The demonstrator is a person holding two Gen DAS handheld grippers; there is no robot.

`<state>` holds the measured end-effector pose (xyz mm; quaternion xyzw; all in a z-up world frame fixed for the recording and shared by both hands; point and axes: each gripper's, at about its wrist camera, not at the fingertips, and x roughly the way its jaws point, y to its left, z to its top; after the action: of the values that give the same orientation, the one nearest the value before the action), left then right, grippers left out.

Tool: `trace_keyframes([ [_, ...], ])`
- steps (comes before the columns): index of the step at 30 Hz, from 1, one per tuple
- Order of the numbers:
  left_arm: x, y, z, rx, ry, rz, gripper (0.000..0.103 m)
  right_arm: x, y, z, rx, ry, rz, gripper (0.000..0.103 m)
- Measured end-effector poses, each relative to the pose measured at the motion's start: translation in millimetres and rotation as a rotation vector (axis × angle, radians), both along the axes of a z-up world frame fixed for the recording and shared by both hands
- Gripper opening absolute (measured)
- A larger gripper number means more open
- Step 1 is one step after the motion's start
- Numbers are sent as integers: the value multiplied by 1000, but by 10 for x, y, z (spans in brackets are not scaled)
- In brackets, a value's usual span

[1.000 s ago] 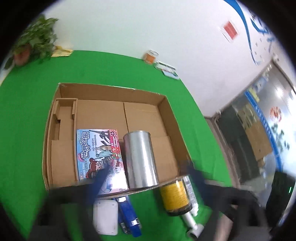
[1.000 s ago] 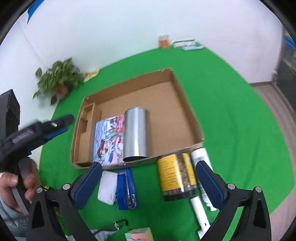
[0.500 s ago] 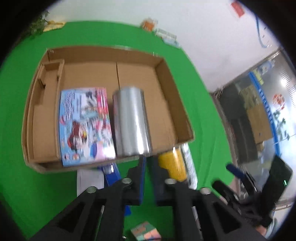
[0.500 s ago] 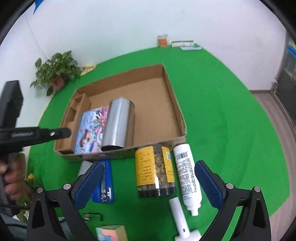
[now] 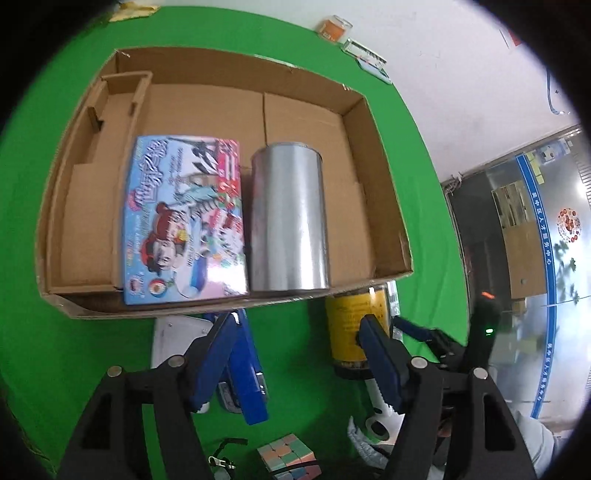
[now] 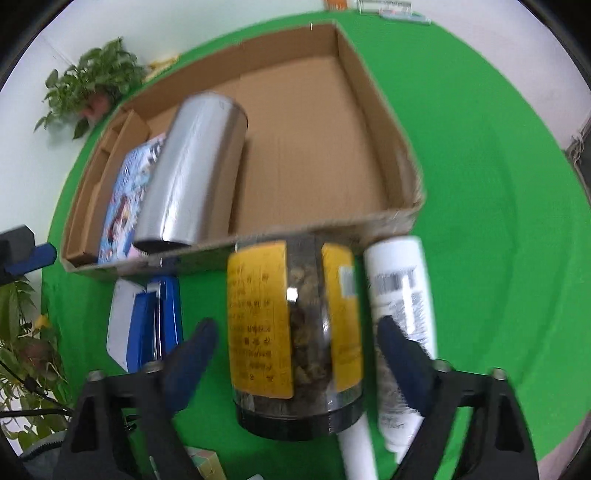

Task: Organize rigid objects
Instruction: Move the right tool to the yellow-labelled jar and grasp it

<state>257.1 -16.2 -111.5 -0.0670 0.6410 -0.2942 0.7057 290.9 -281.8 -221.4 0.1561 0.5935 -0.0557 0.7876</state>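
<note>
Outside the cardboard box (image 6: 384, 122), the right gripper (image 6: 295, 354) is straddling the yellow-labelled jar (image 6: 291, 325), jaws spread. Closing squarely seems next. The left gripper (image 5: 295, 354) is hovering, jaws apart.

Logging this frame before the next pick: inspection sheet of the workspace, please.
Surface: green cloth, no spills seen.
Job's things: box holds a game box and a steel can, lying side by side. Outside its near wall: jar, white bottle, stapler, white case, cube.
Clutter: orange jar and small items at the far edge.
Grippers: left gripper open, empty; right gripper open, fingers either side of the jar.
Cables: nothing seen.
Surroundings: white wall, plant, glass door.
</note>
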Motion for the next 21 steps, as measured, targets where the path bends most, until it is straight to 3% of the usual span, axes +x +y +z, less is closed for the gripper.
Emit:
trace_keyframes([
  [2, -31, -57, -22, -18, 15, -33, 69, -49, 135, 20, -11, -27, 10, 76],
  [5, -106, -149, -86, -29, 42, -105, 69, -157, 411, 177, 52, -118, 109, 75],
  [8, -148, -233, -237, -40, 104, -149, 69, -215, 357, 191, 70, -168, 40, 81],
  [11, -145, -313, -486, -51, 191, -150, 69, -195, 204, -6, 141, -117, -38, 81],
  [15, -132, -424, -760, -52, 267, -152, 69, -76, 257, -279, 217, -45, 30, 82],
  [19, -123, -558, -996, -34, 322, -160, 69, 14, 291, -493, 226, -8, -10, 84],
  [21, -115, -604, -1059, -70, 363, -153, 71, 71, 335, -577, 230, 10, -29, 84],
])
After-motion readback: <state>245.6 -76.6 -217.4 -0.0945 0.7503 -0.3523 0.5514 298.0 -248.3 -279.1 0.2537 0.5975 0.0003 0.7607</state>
